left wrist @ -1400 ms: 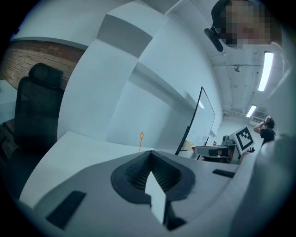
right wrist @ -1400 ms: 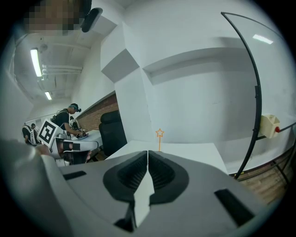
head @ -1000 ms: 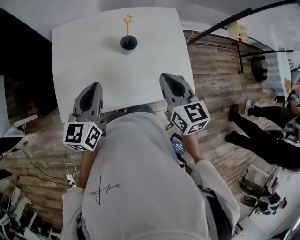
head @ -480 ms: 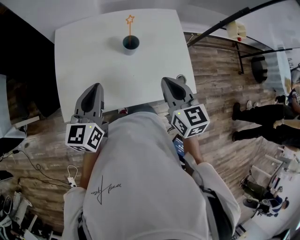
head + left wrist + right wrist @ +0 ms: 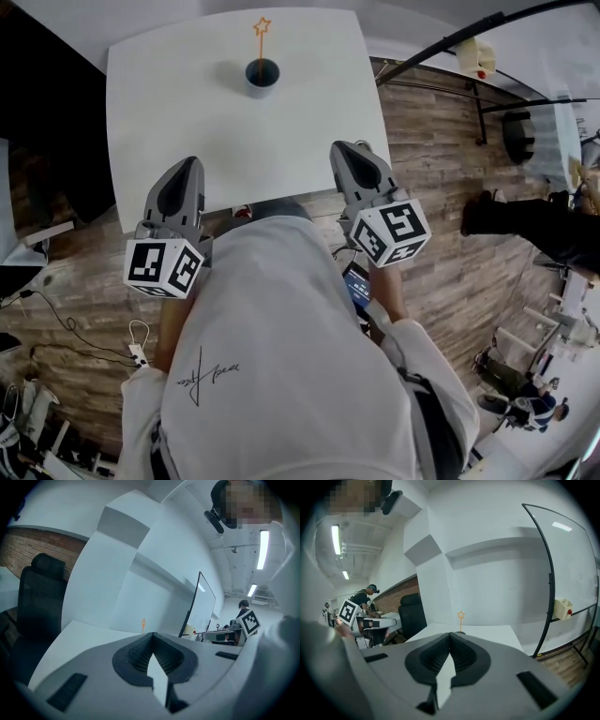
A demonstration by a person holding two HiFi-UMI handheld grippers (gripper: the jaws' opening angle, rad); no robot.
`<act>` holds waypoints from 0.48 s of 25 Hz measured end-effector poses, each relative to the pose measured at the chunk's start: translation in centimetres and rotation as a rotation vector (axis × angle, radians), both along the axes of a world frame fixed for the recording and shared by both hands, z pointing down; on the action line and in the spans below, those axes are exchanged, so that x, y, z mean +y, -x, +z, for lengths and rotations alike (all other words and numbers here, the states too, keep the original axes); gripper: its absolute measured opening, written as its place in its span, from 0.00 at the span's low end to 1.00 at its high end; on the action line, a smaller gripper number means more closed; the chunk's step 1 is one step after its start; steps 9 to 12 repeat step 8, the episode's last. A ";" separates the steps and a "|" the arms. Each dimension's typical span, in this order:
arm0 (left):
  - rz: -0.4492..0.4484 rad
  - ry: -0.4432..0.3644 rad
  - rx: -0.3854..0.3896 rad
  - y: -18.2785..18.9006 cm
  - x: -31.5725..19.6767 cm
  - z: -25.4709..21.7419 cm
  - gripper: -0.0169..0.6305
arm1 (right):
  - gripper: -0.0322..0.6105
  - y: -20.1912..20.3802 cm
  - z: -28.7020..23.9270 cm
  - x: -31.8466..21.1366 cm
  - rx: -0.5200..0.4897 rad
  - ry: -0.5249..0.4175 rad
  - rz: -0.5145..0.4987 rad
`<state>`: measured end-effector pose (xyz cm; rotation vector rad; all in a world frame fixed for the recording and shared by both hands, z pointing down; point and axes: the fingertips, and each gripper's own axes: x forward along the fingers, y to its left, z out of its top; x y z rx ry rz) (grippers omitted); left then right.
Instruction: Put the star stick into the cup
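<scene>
The left claw (image 5: 152,637) and right claw (image 5: 450,635) are both sitting pressed together, gripping nothing. They are hovering side by side at the near edge of the white worktop (image 5: 169,103). Well apart from them, at the far side, the star stick (image 5: 260,42) is standing upright in the cup (image 5: 262,75).

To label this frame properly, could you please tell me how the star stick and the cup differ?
The star stick is orange and thin; the cup is dark and round. The star stick stands tall, well above the rim; the cup sits squat on the white table. Shared: the stick stands upright inside the cup, so both occupy one spot.
</scene>
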<state>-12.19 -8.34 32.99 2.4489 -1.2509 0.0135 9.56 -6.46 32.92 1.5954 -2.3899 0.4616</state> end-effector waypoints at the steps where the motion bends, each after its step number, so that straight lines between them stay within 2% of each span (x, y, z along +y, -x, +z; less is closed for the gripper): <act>1: -0.001 0.002 0.002 0.1 0.0 0.1 0.04 | 0.06 0.0 -0.1 -0.1 0.002 -0.001 -0.002; 12: -0.006 0.017 0.008 0.0 -0.1 0.6 0.04 | 0.06 -0.4 0.4 -0.5 -0.006 0.009 0.001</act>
